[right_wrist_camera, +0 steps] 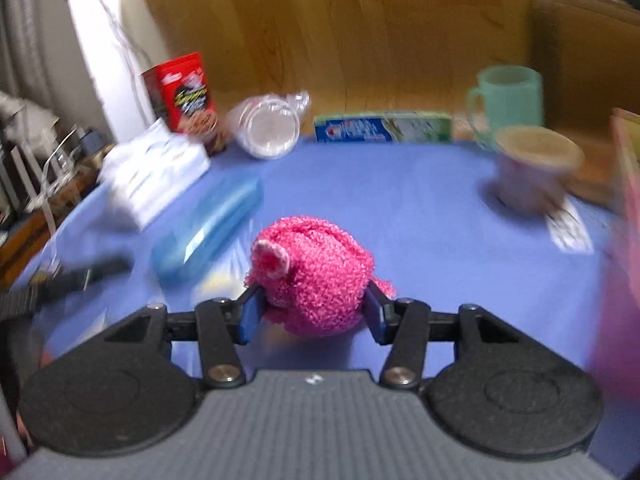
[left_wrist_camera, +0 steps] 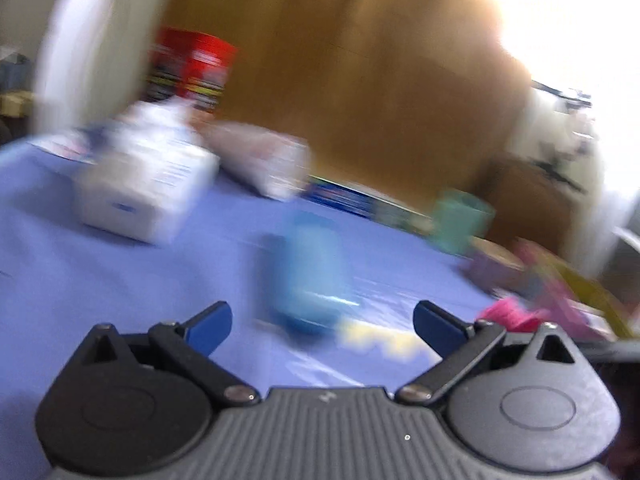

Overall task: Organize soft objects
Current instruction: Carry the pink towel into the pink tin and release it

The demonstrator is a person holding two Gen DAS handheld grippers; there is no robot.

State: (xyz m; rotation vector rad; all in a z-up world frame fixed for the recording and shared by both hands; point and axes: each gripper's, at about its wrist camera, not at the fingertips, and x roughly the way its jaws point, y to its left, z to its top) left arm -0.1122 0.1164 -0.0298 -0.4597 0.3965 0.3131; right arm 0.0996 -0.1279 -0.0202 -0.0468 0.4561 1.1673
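Observation:
My right gripper (right_wrist_camera: 312,312) is shut on a fuzzy pink plush toy (right_wrist_camera: 316,276) with a small pale ear, held just above the blue tablecloth (right_wrist_camera: 400,208). The same pink plush (left_wrist_camera: 512,316) shows at the right edge of the left wrist view. My left gripper (left_wrist_camera: 322,324) is open and empty, low over the cloth, with a light blue case (left_wrist_camera: 308,276) lying just ahead between its fingers. That view is blurred by motion. The left gripper (right_wrist_camera: 60,284) shows dimly at the left of the right wrist view.
On the cloth stand a white box (right_wrist_camera: 152,176), a blue case (right_wrist_camera: 208,228), a red snack can (right_wrist_camera: 184,96), bagged white lids (right_wrist_camera: 268,128), a blue-green box (right_wrist_camera: 384,126), a green mug (right_wrist_camera: 508,96) and a lidded cup (right_wrist_camera: 532,168). A wooden wall stands behind.

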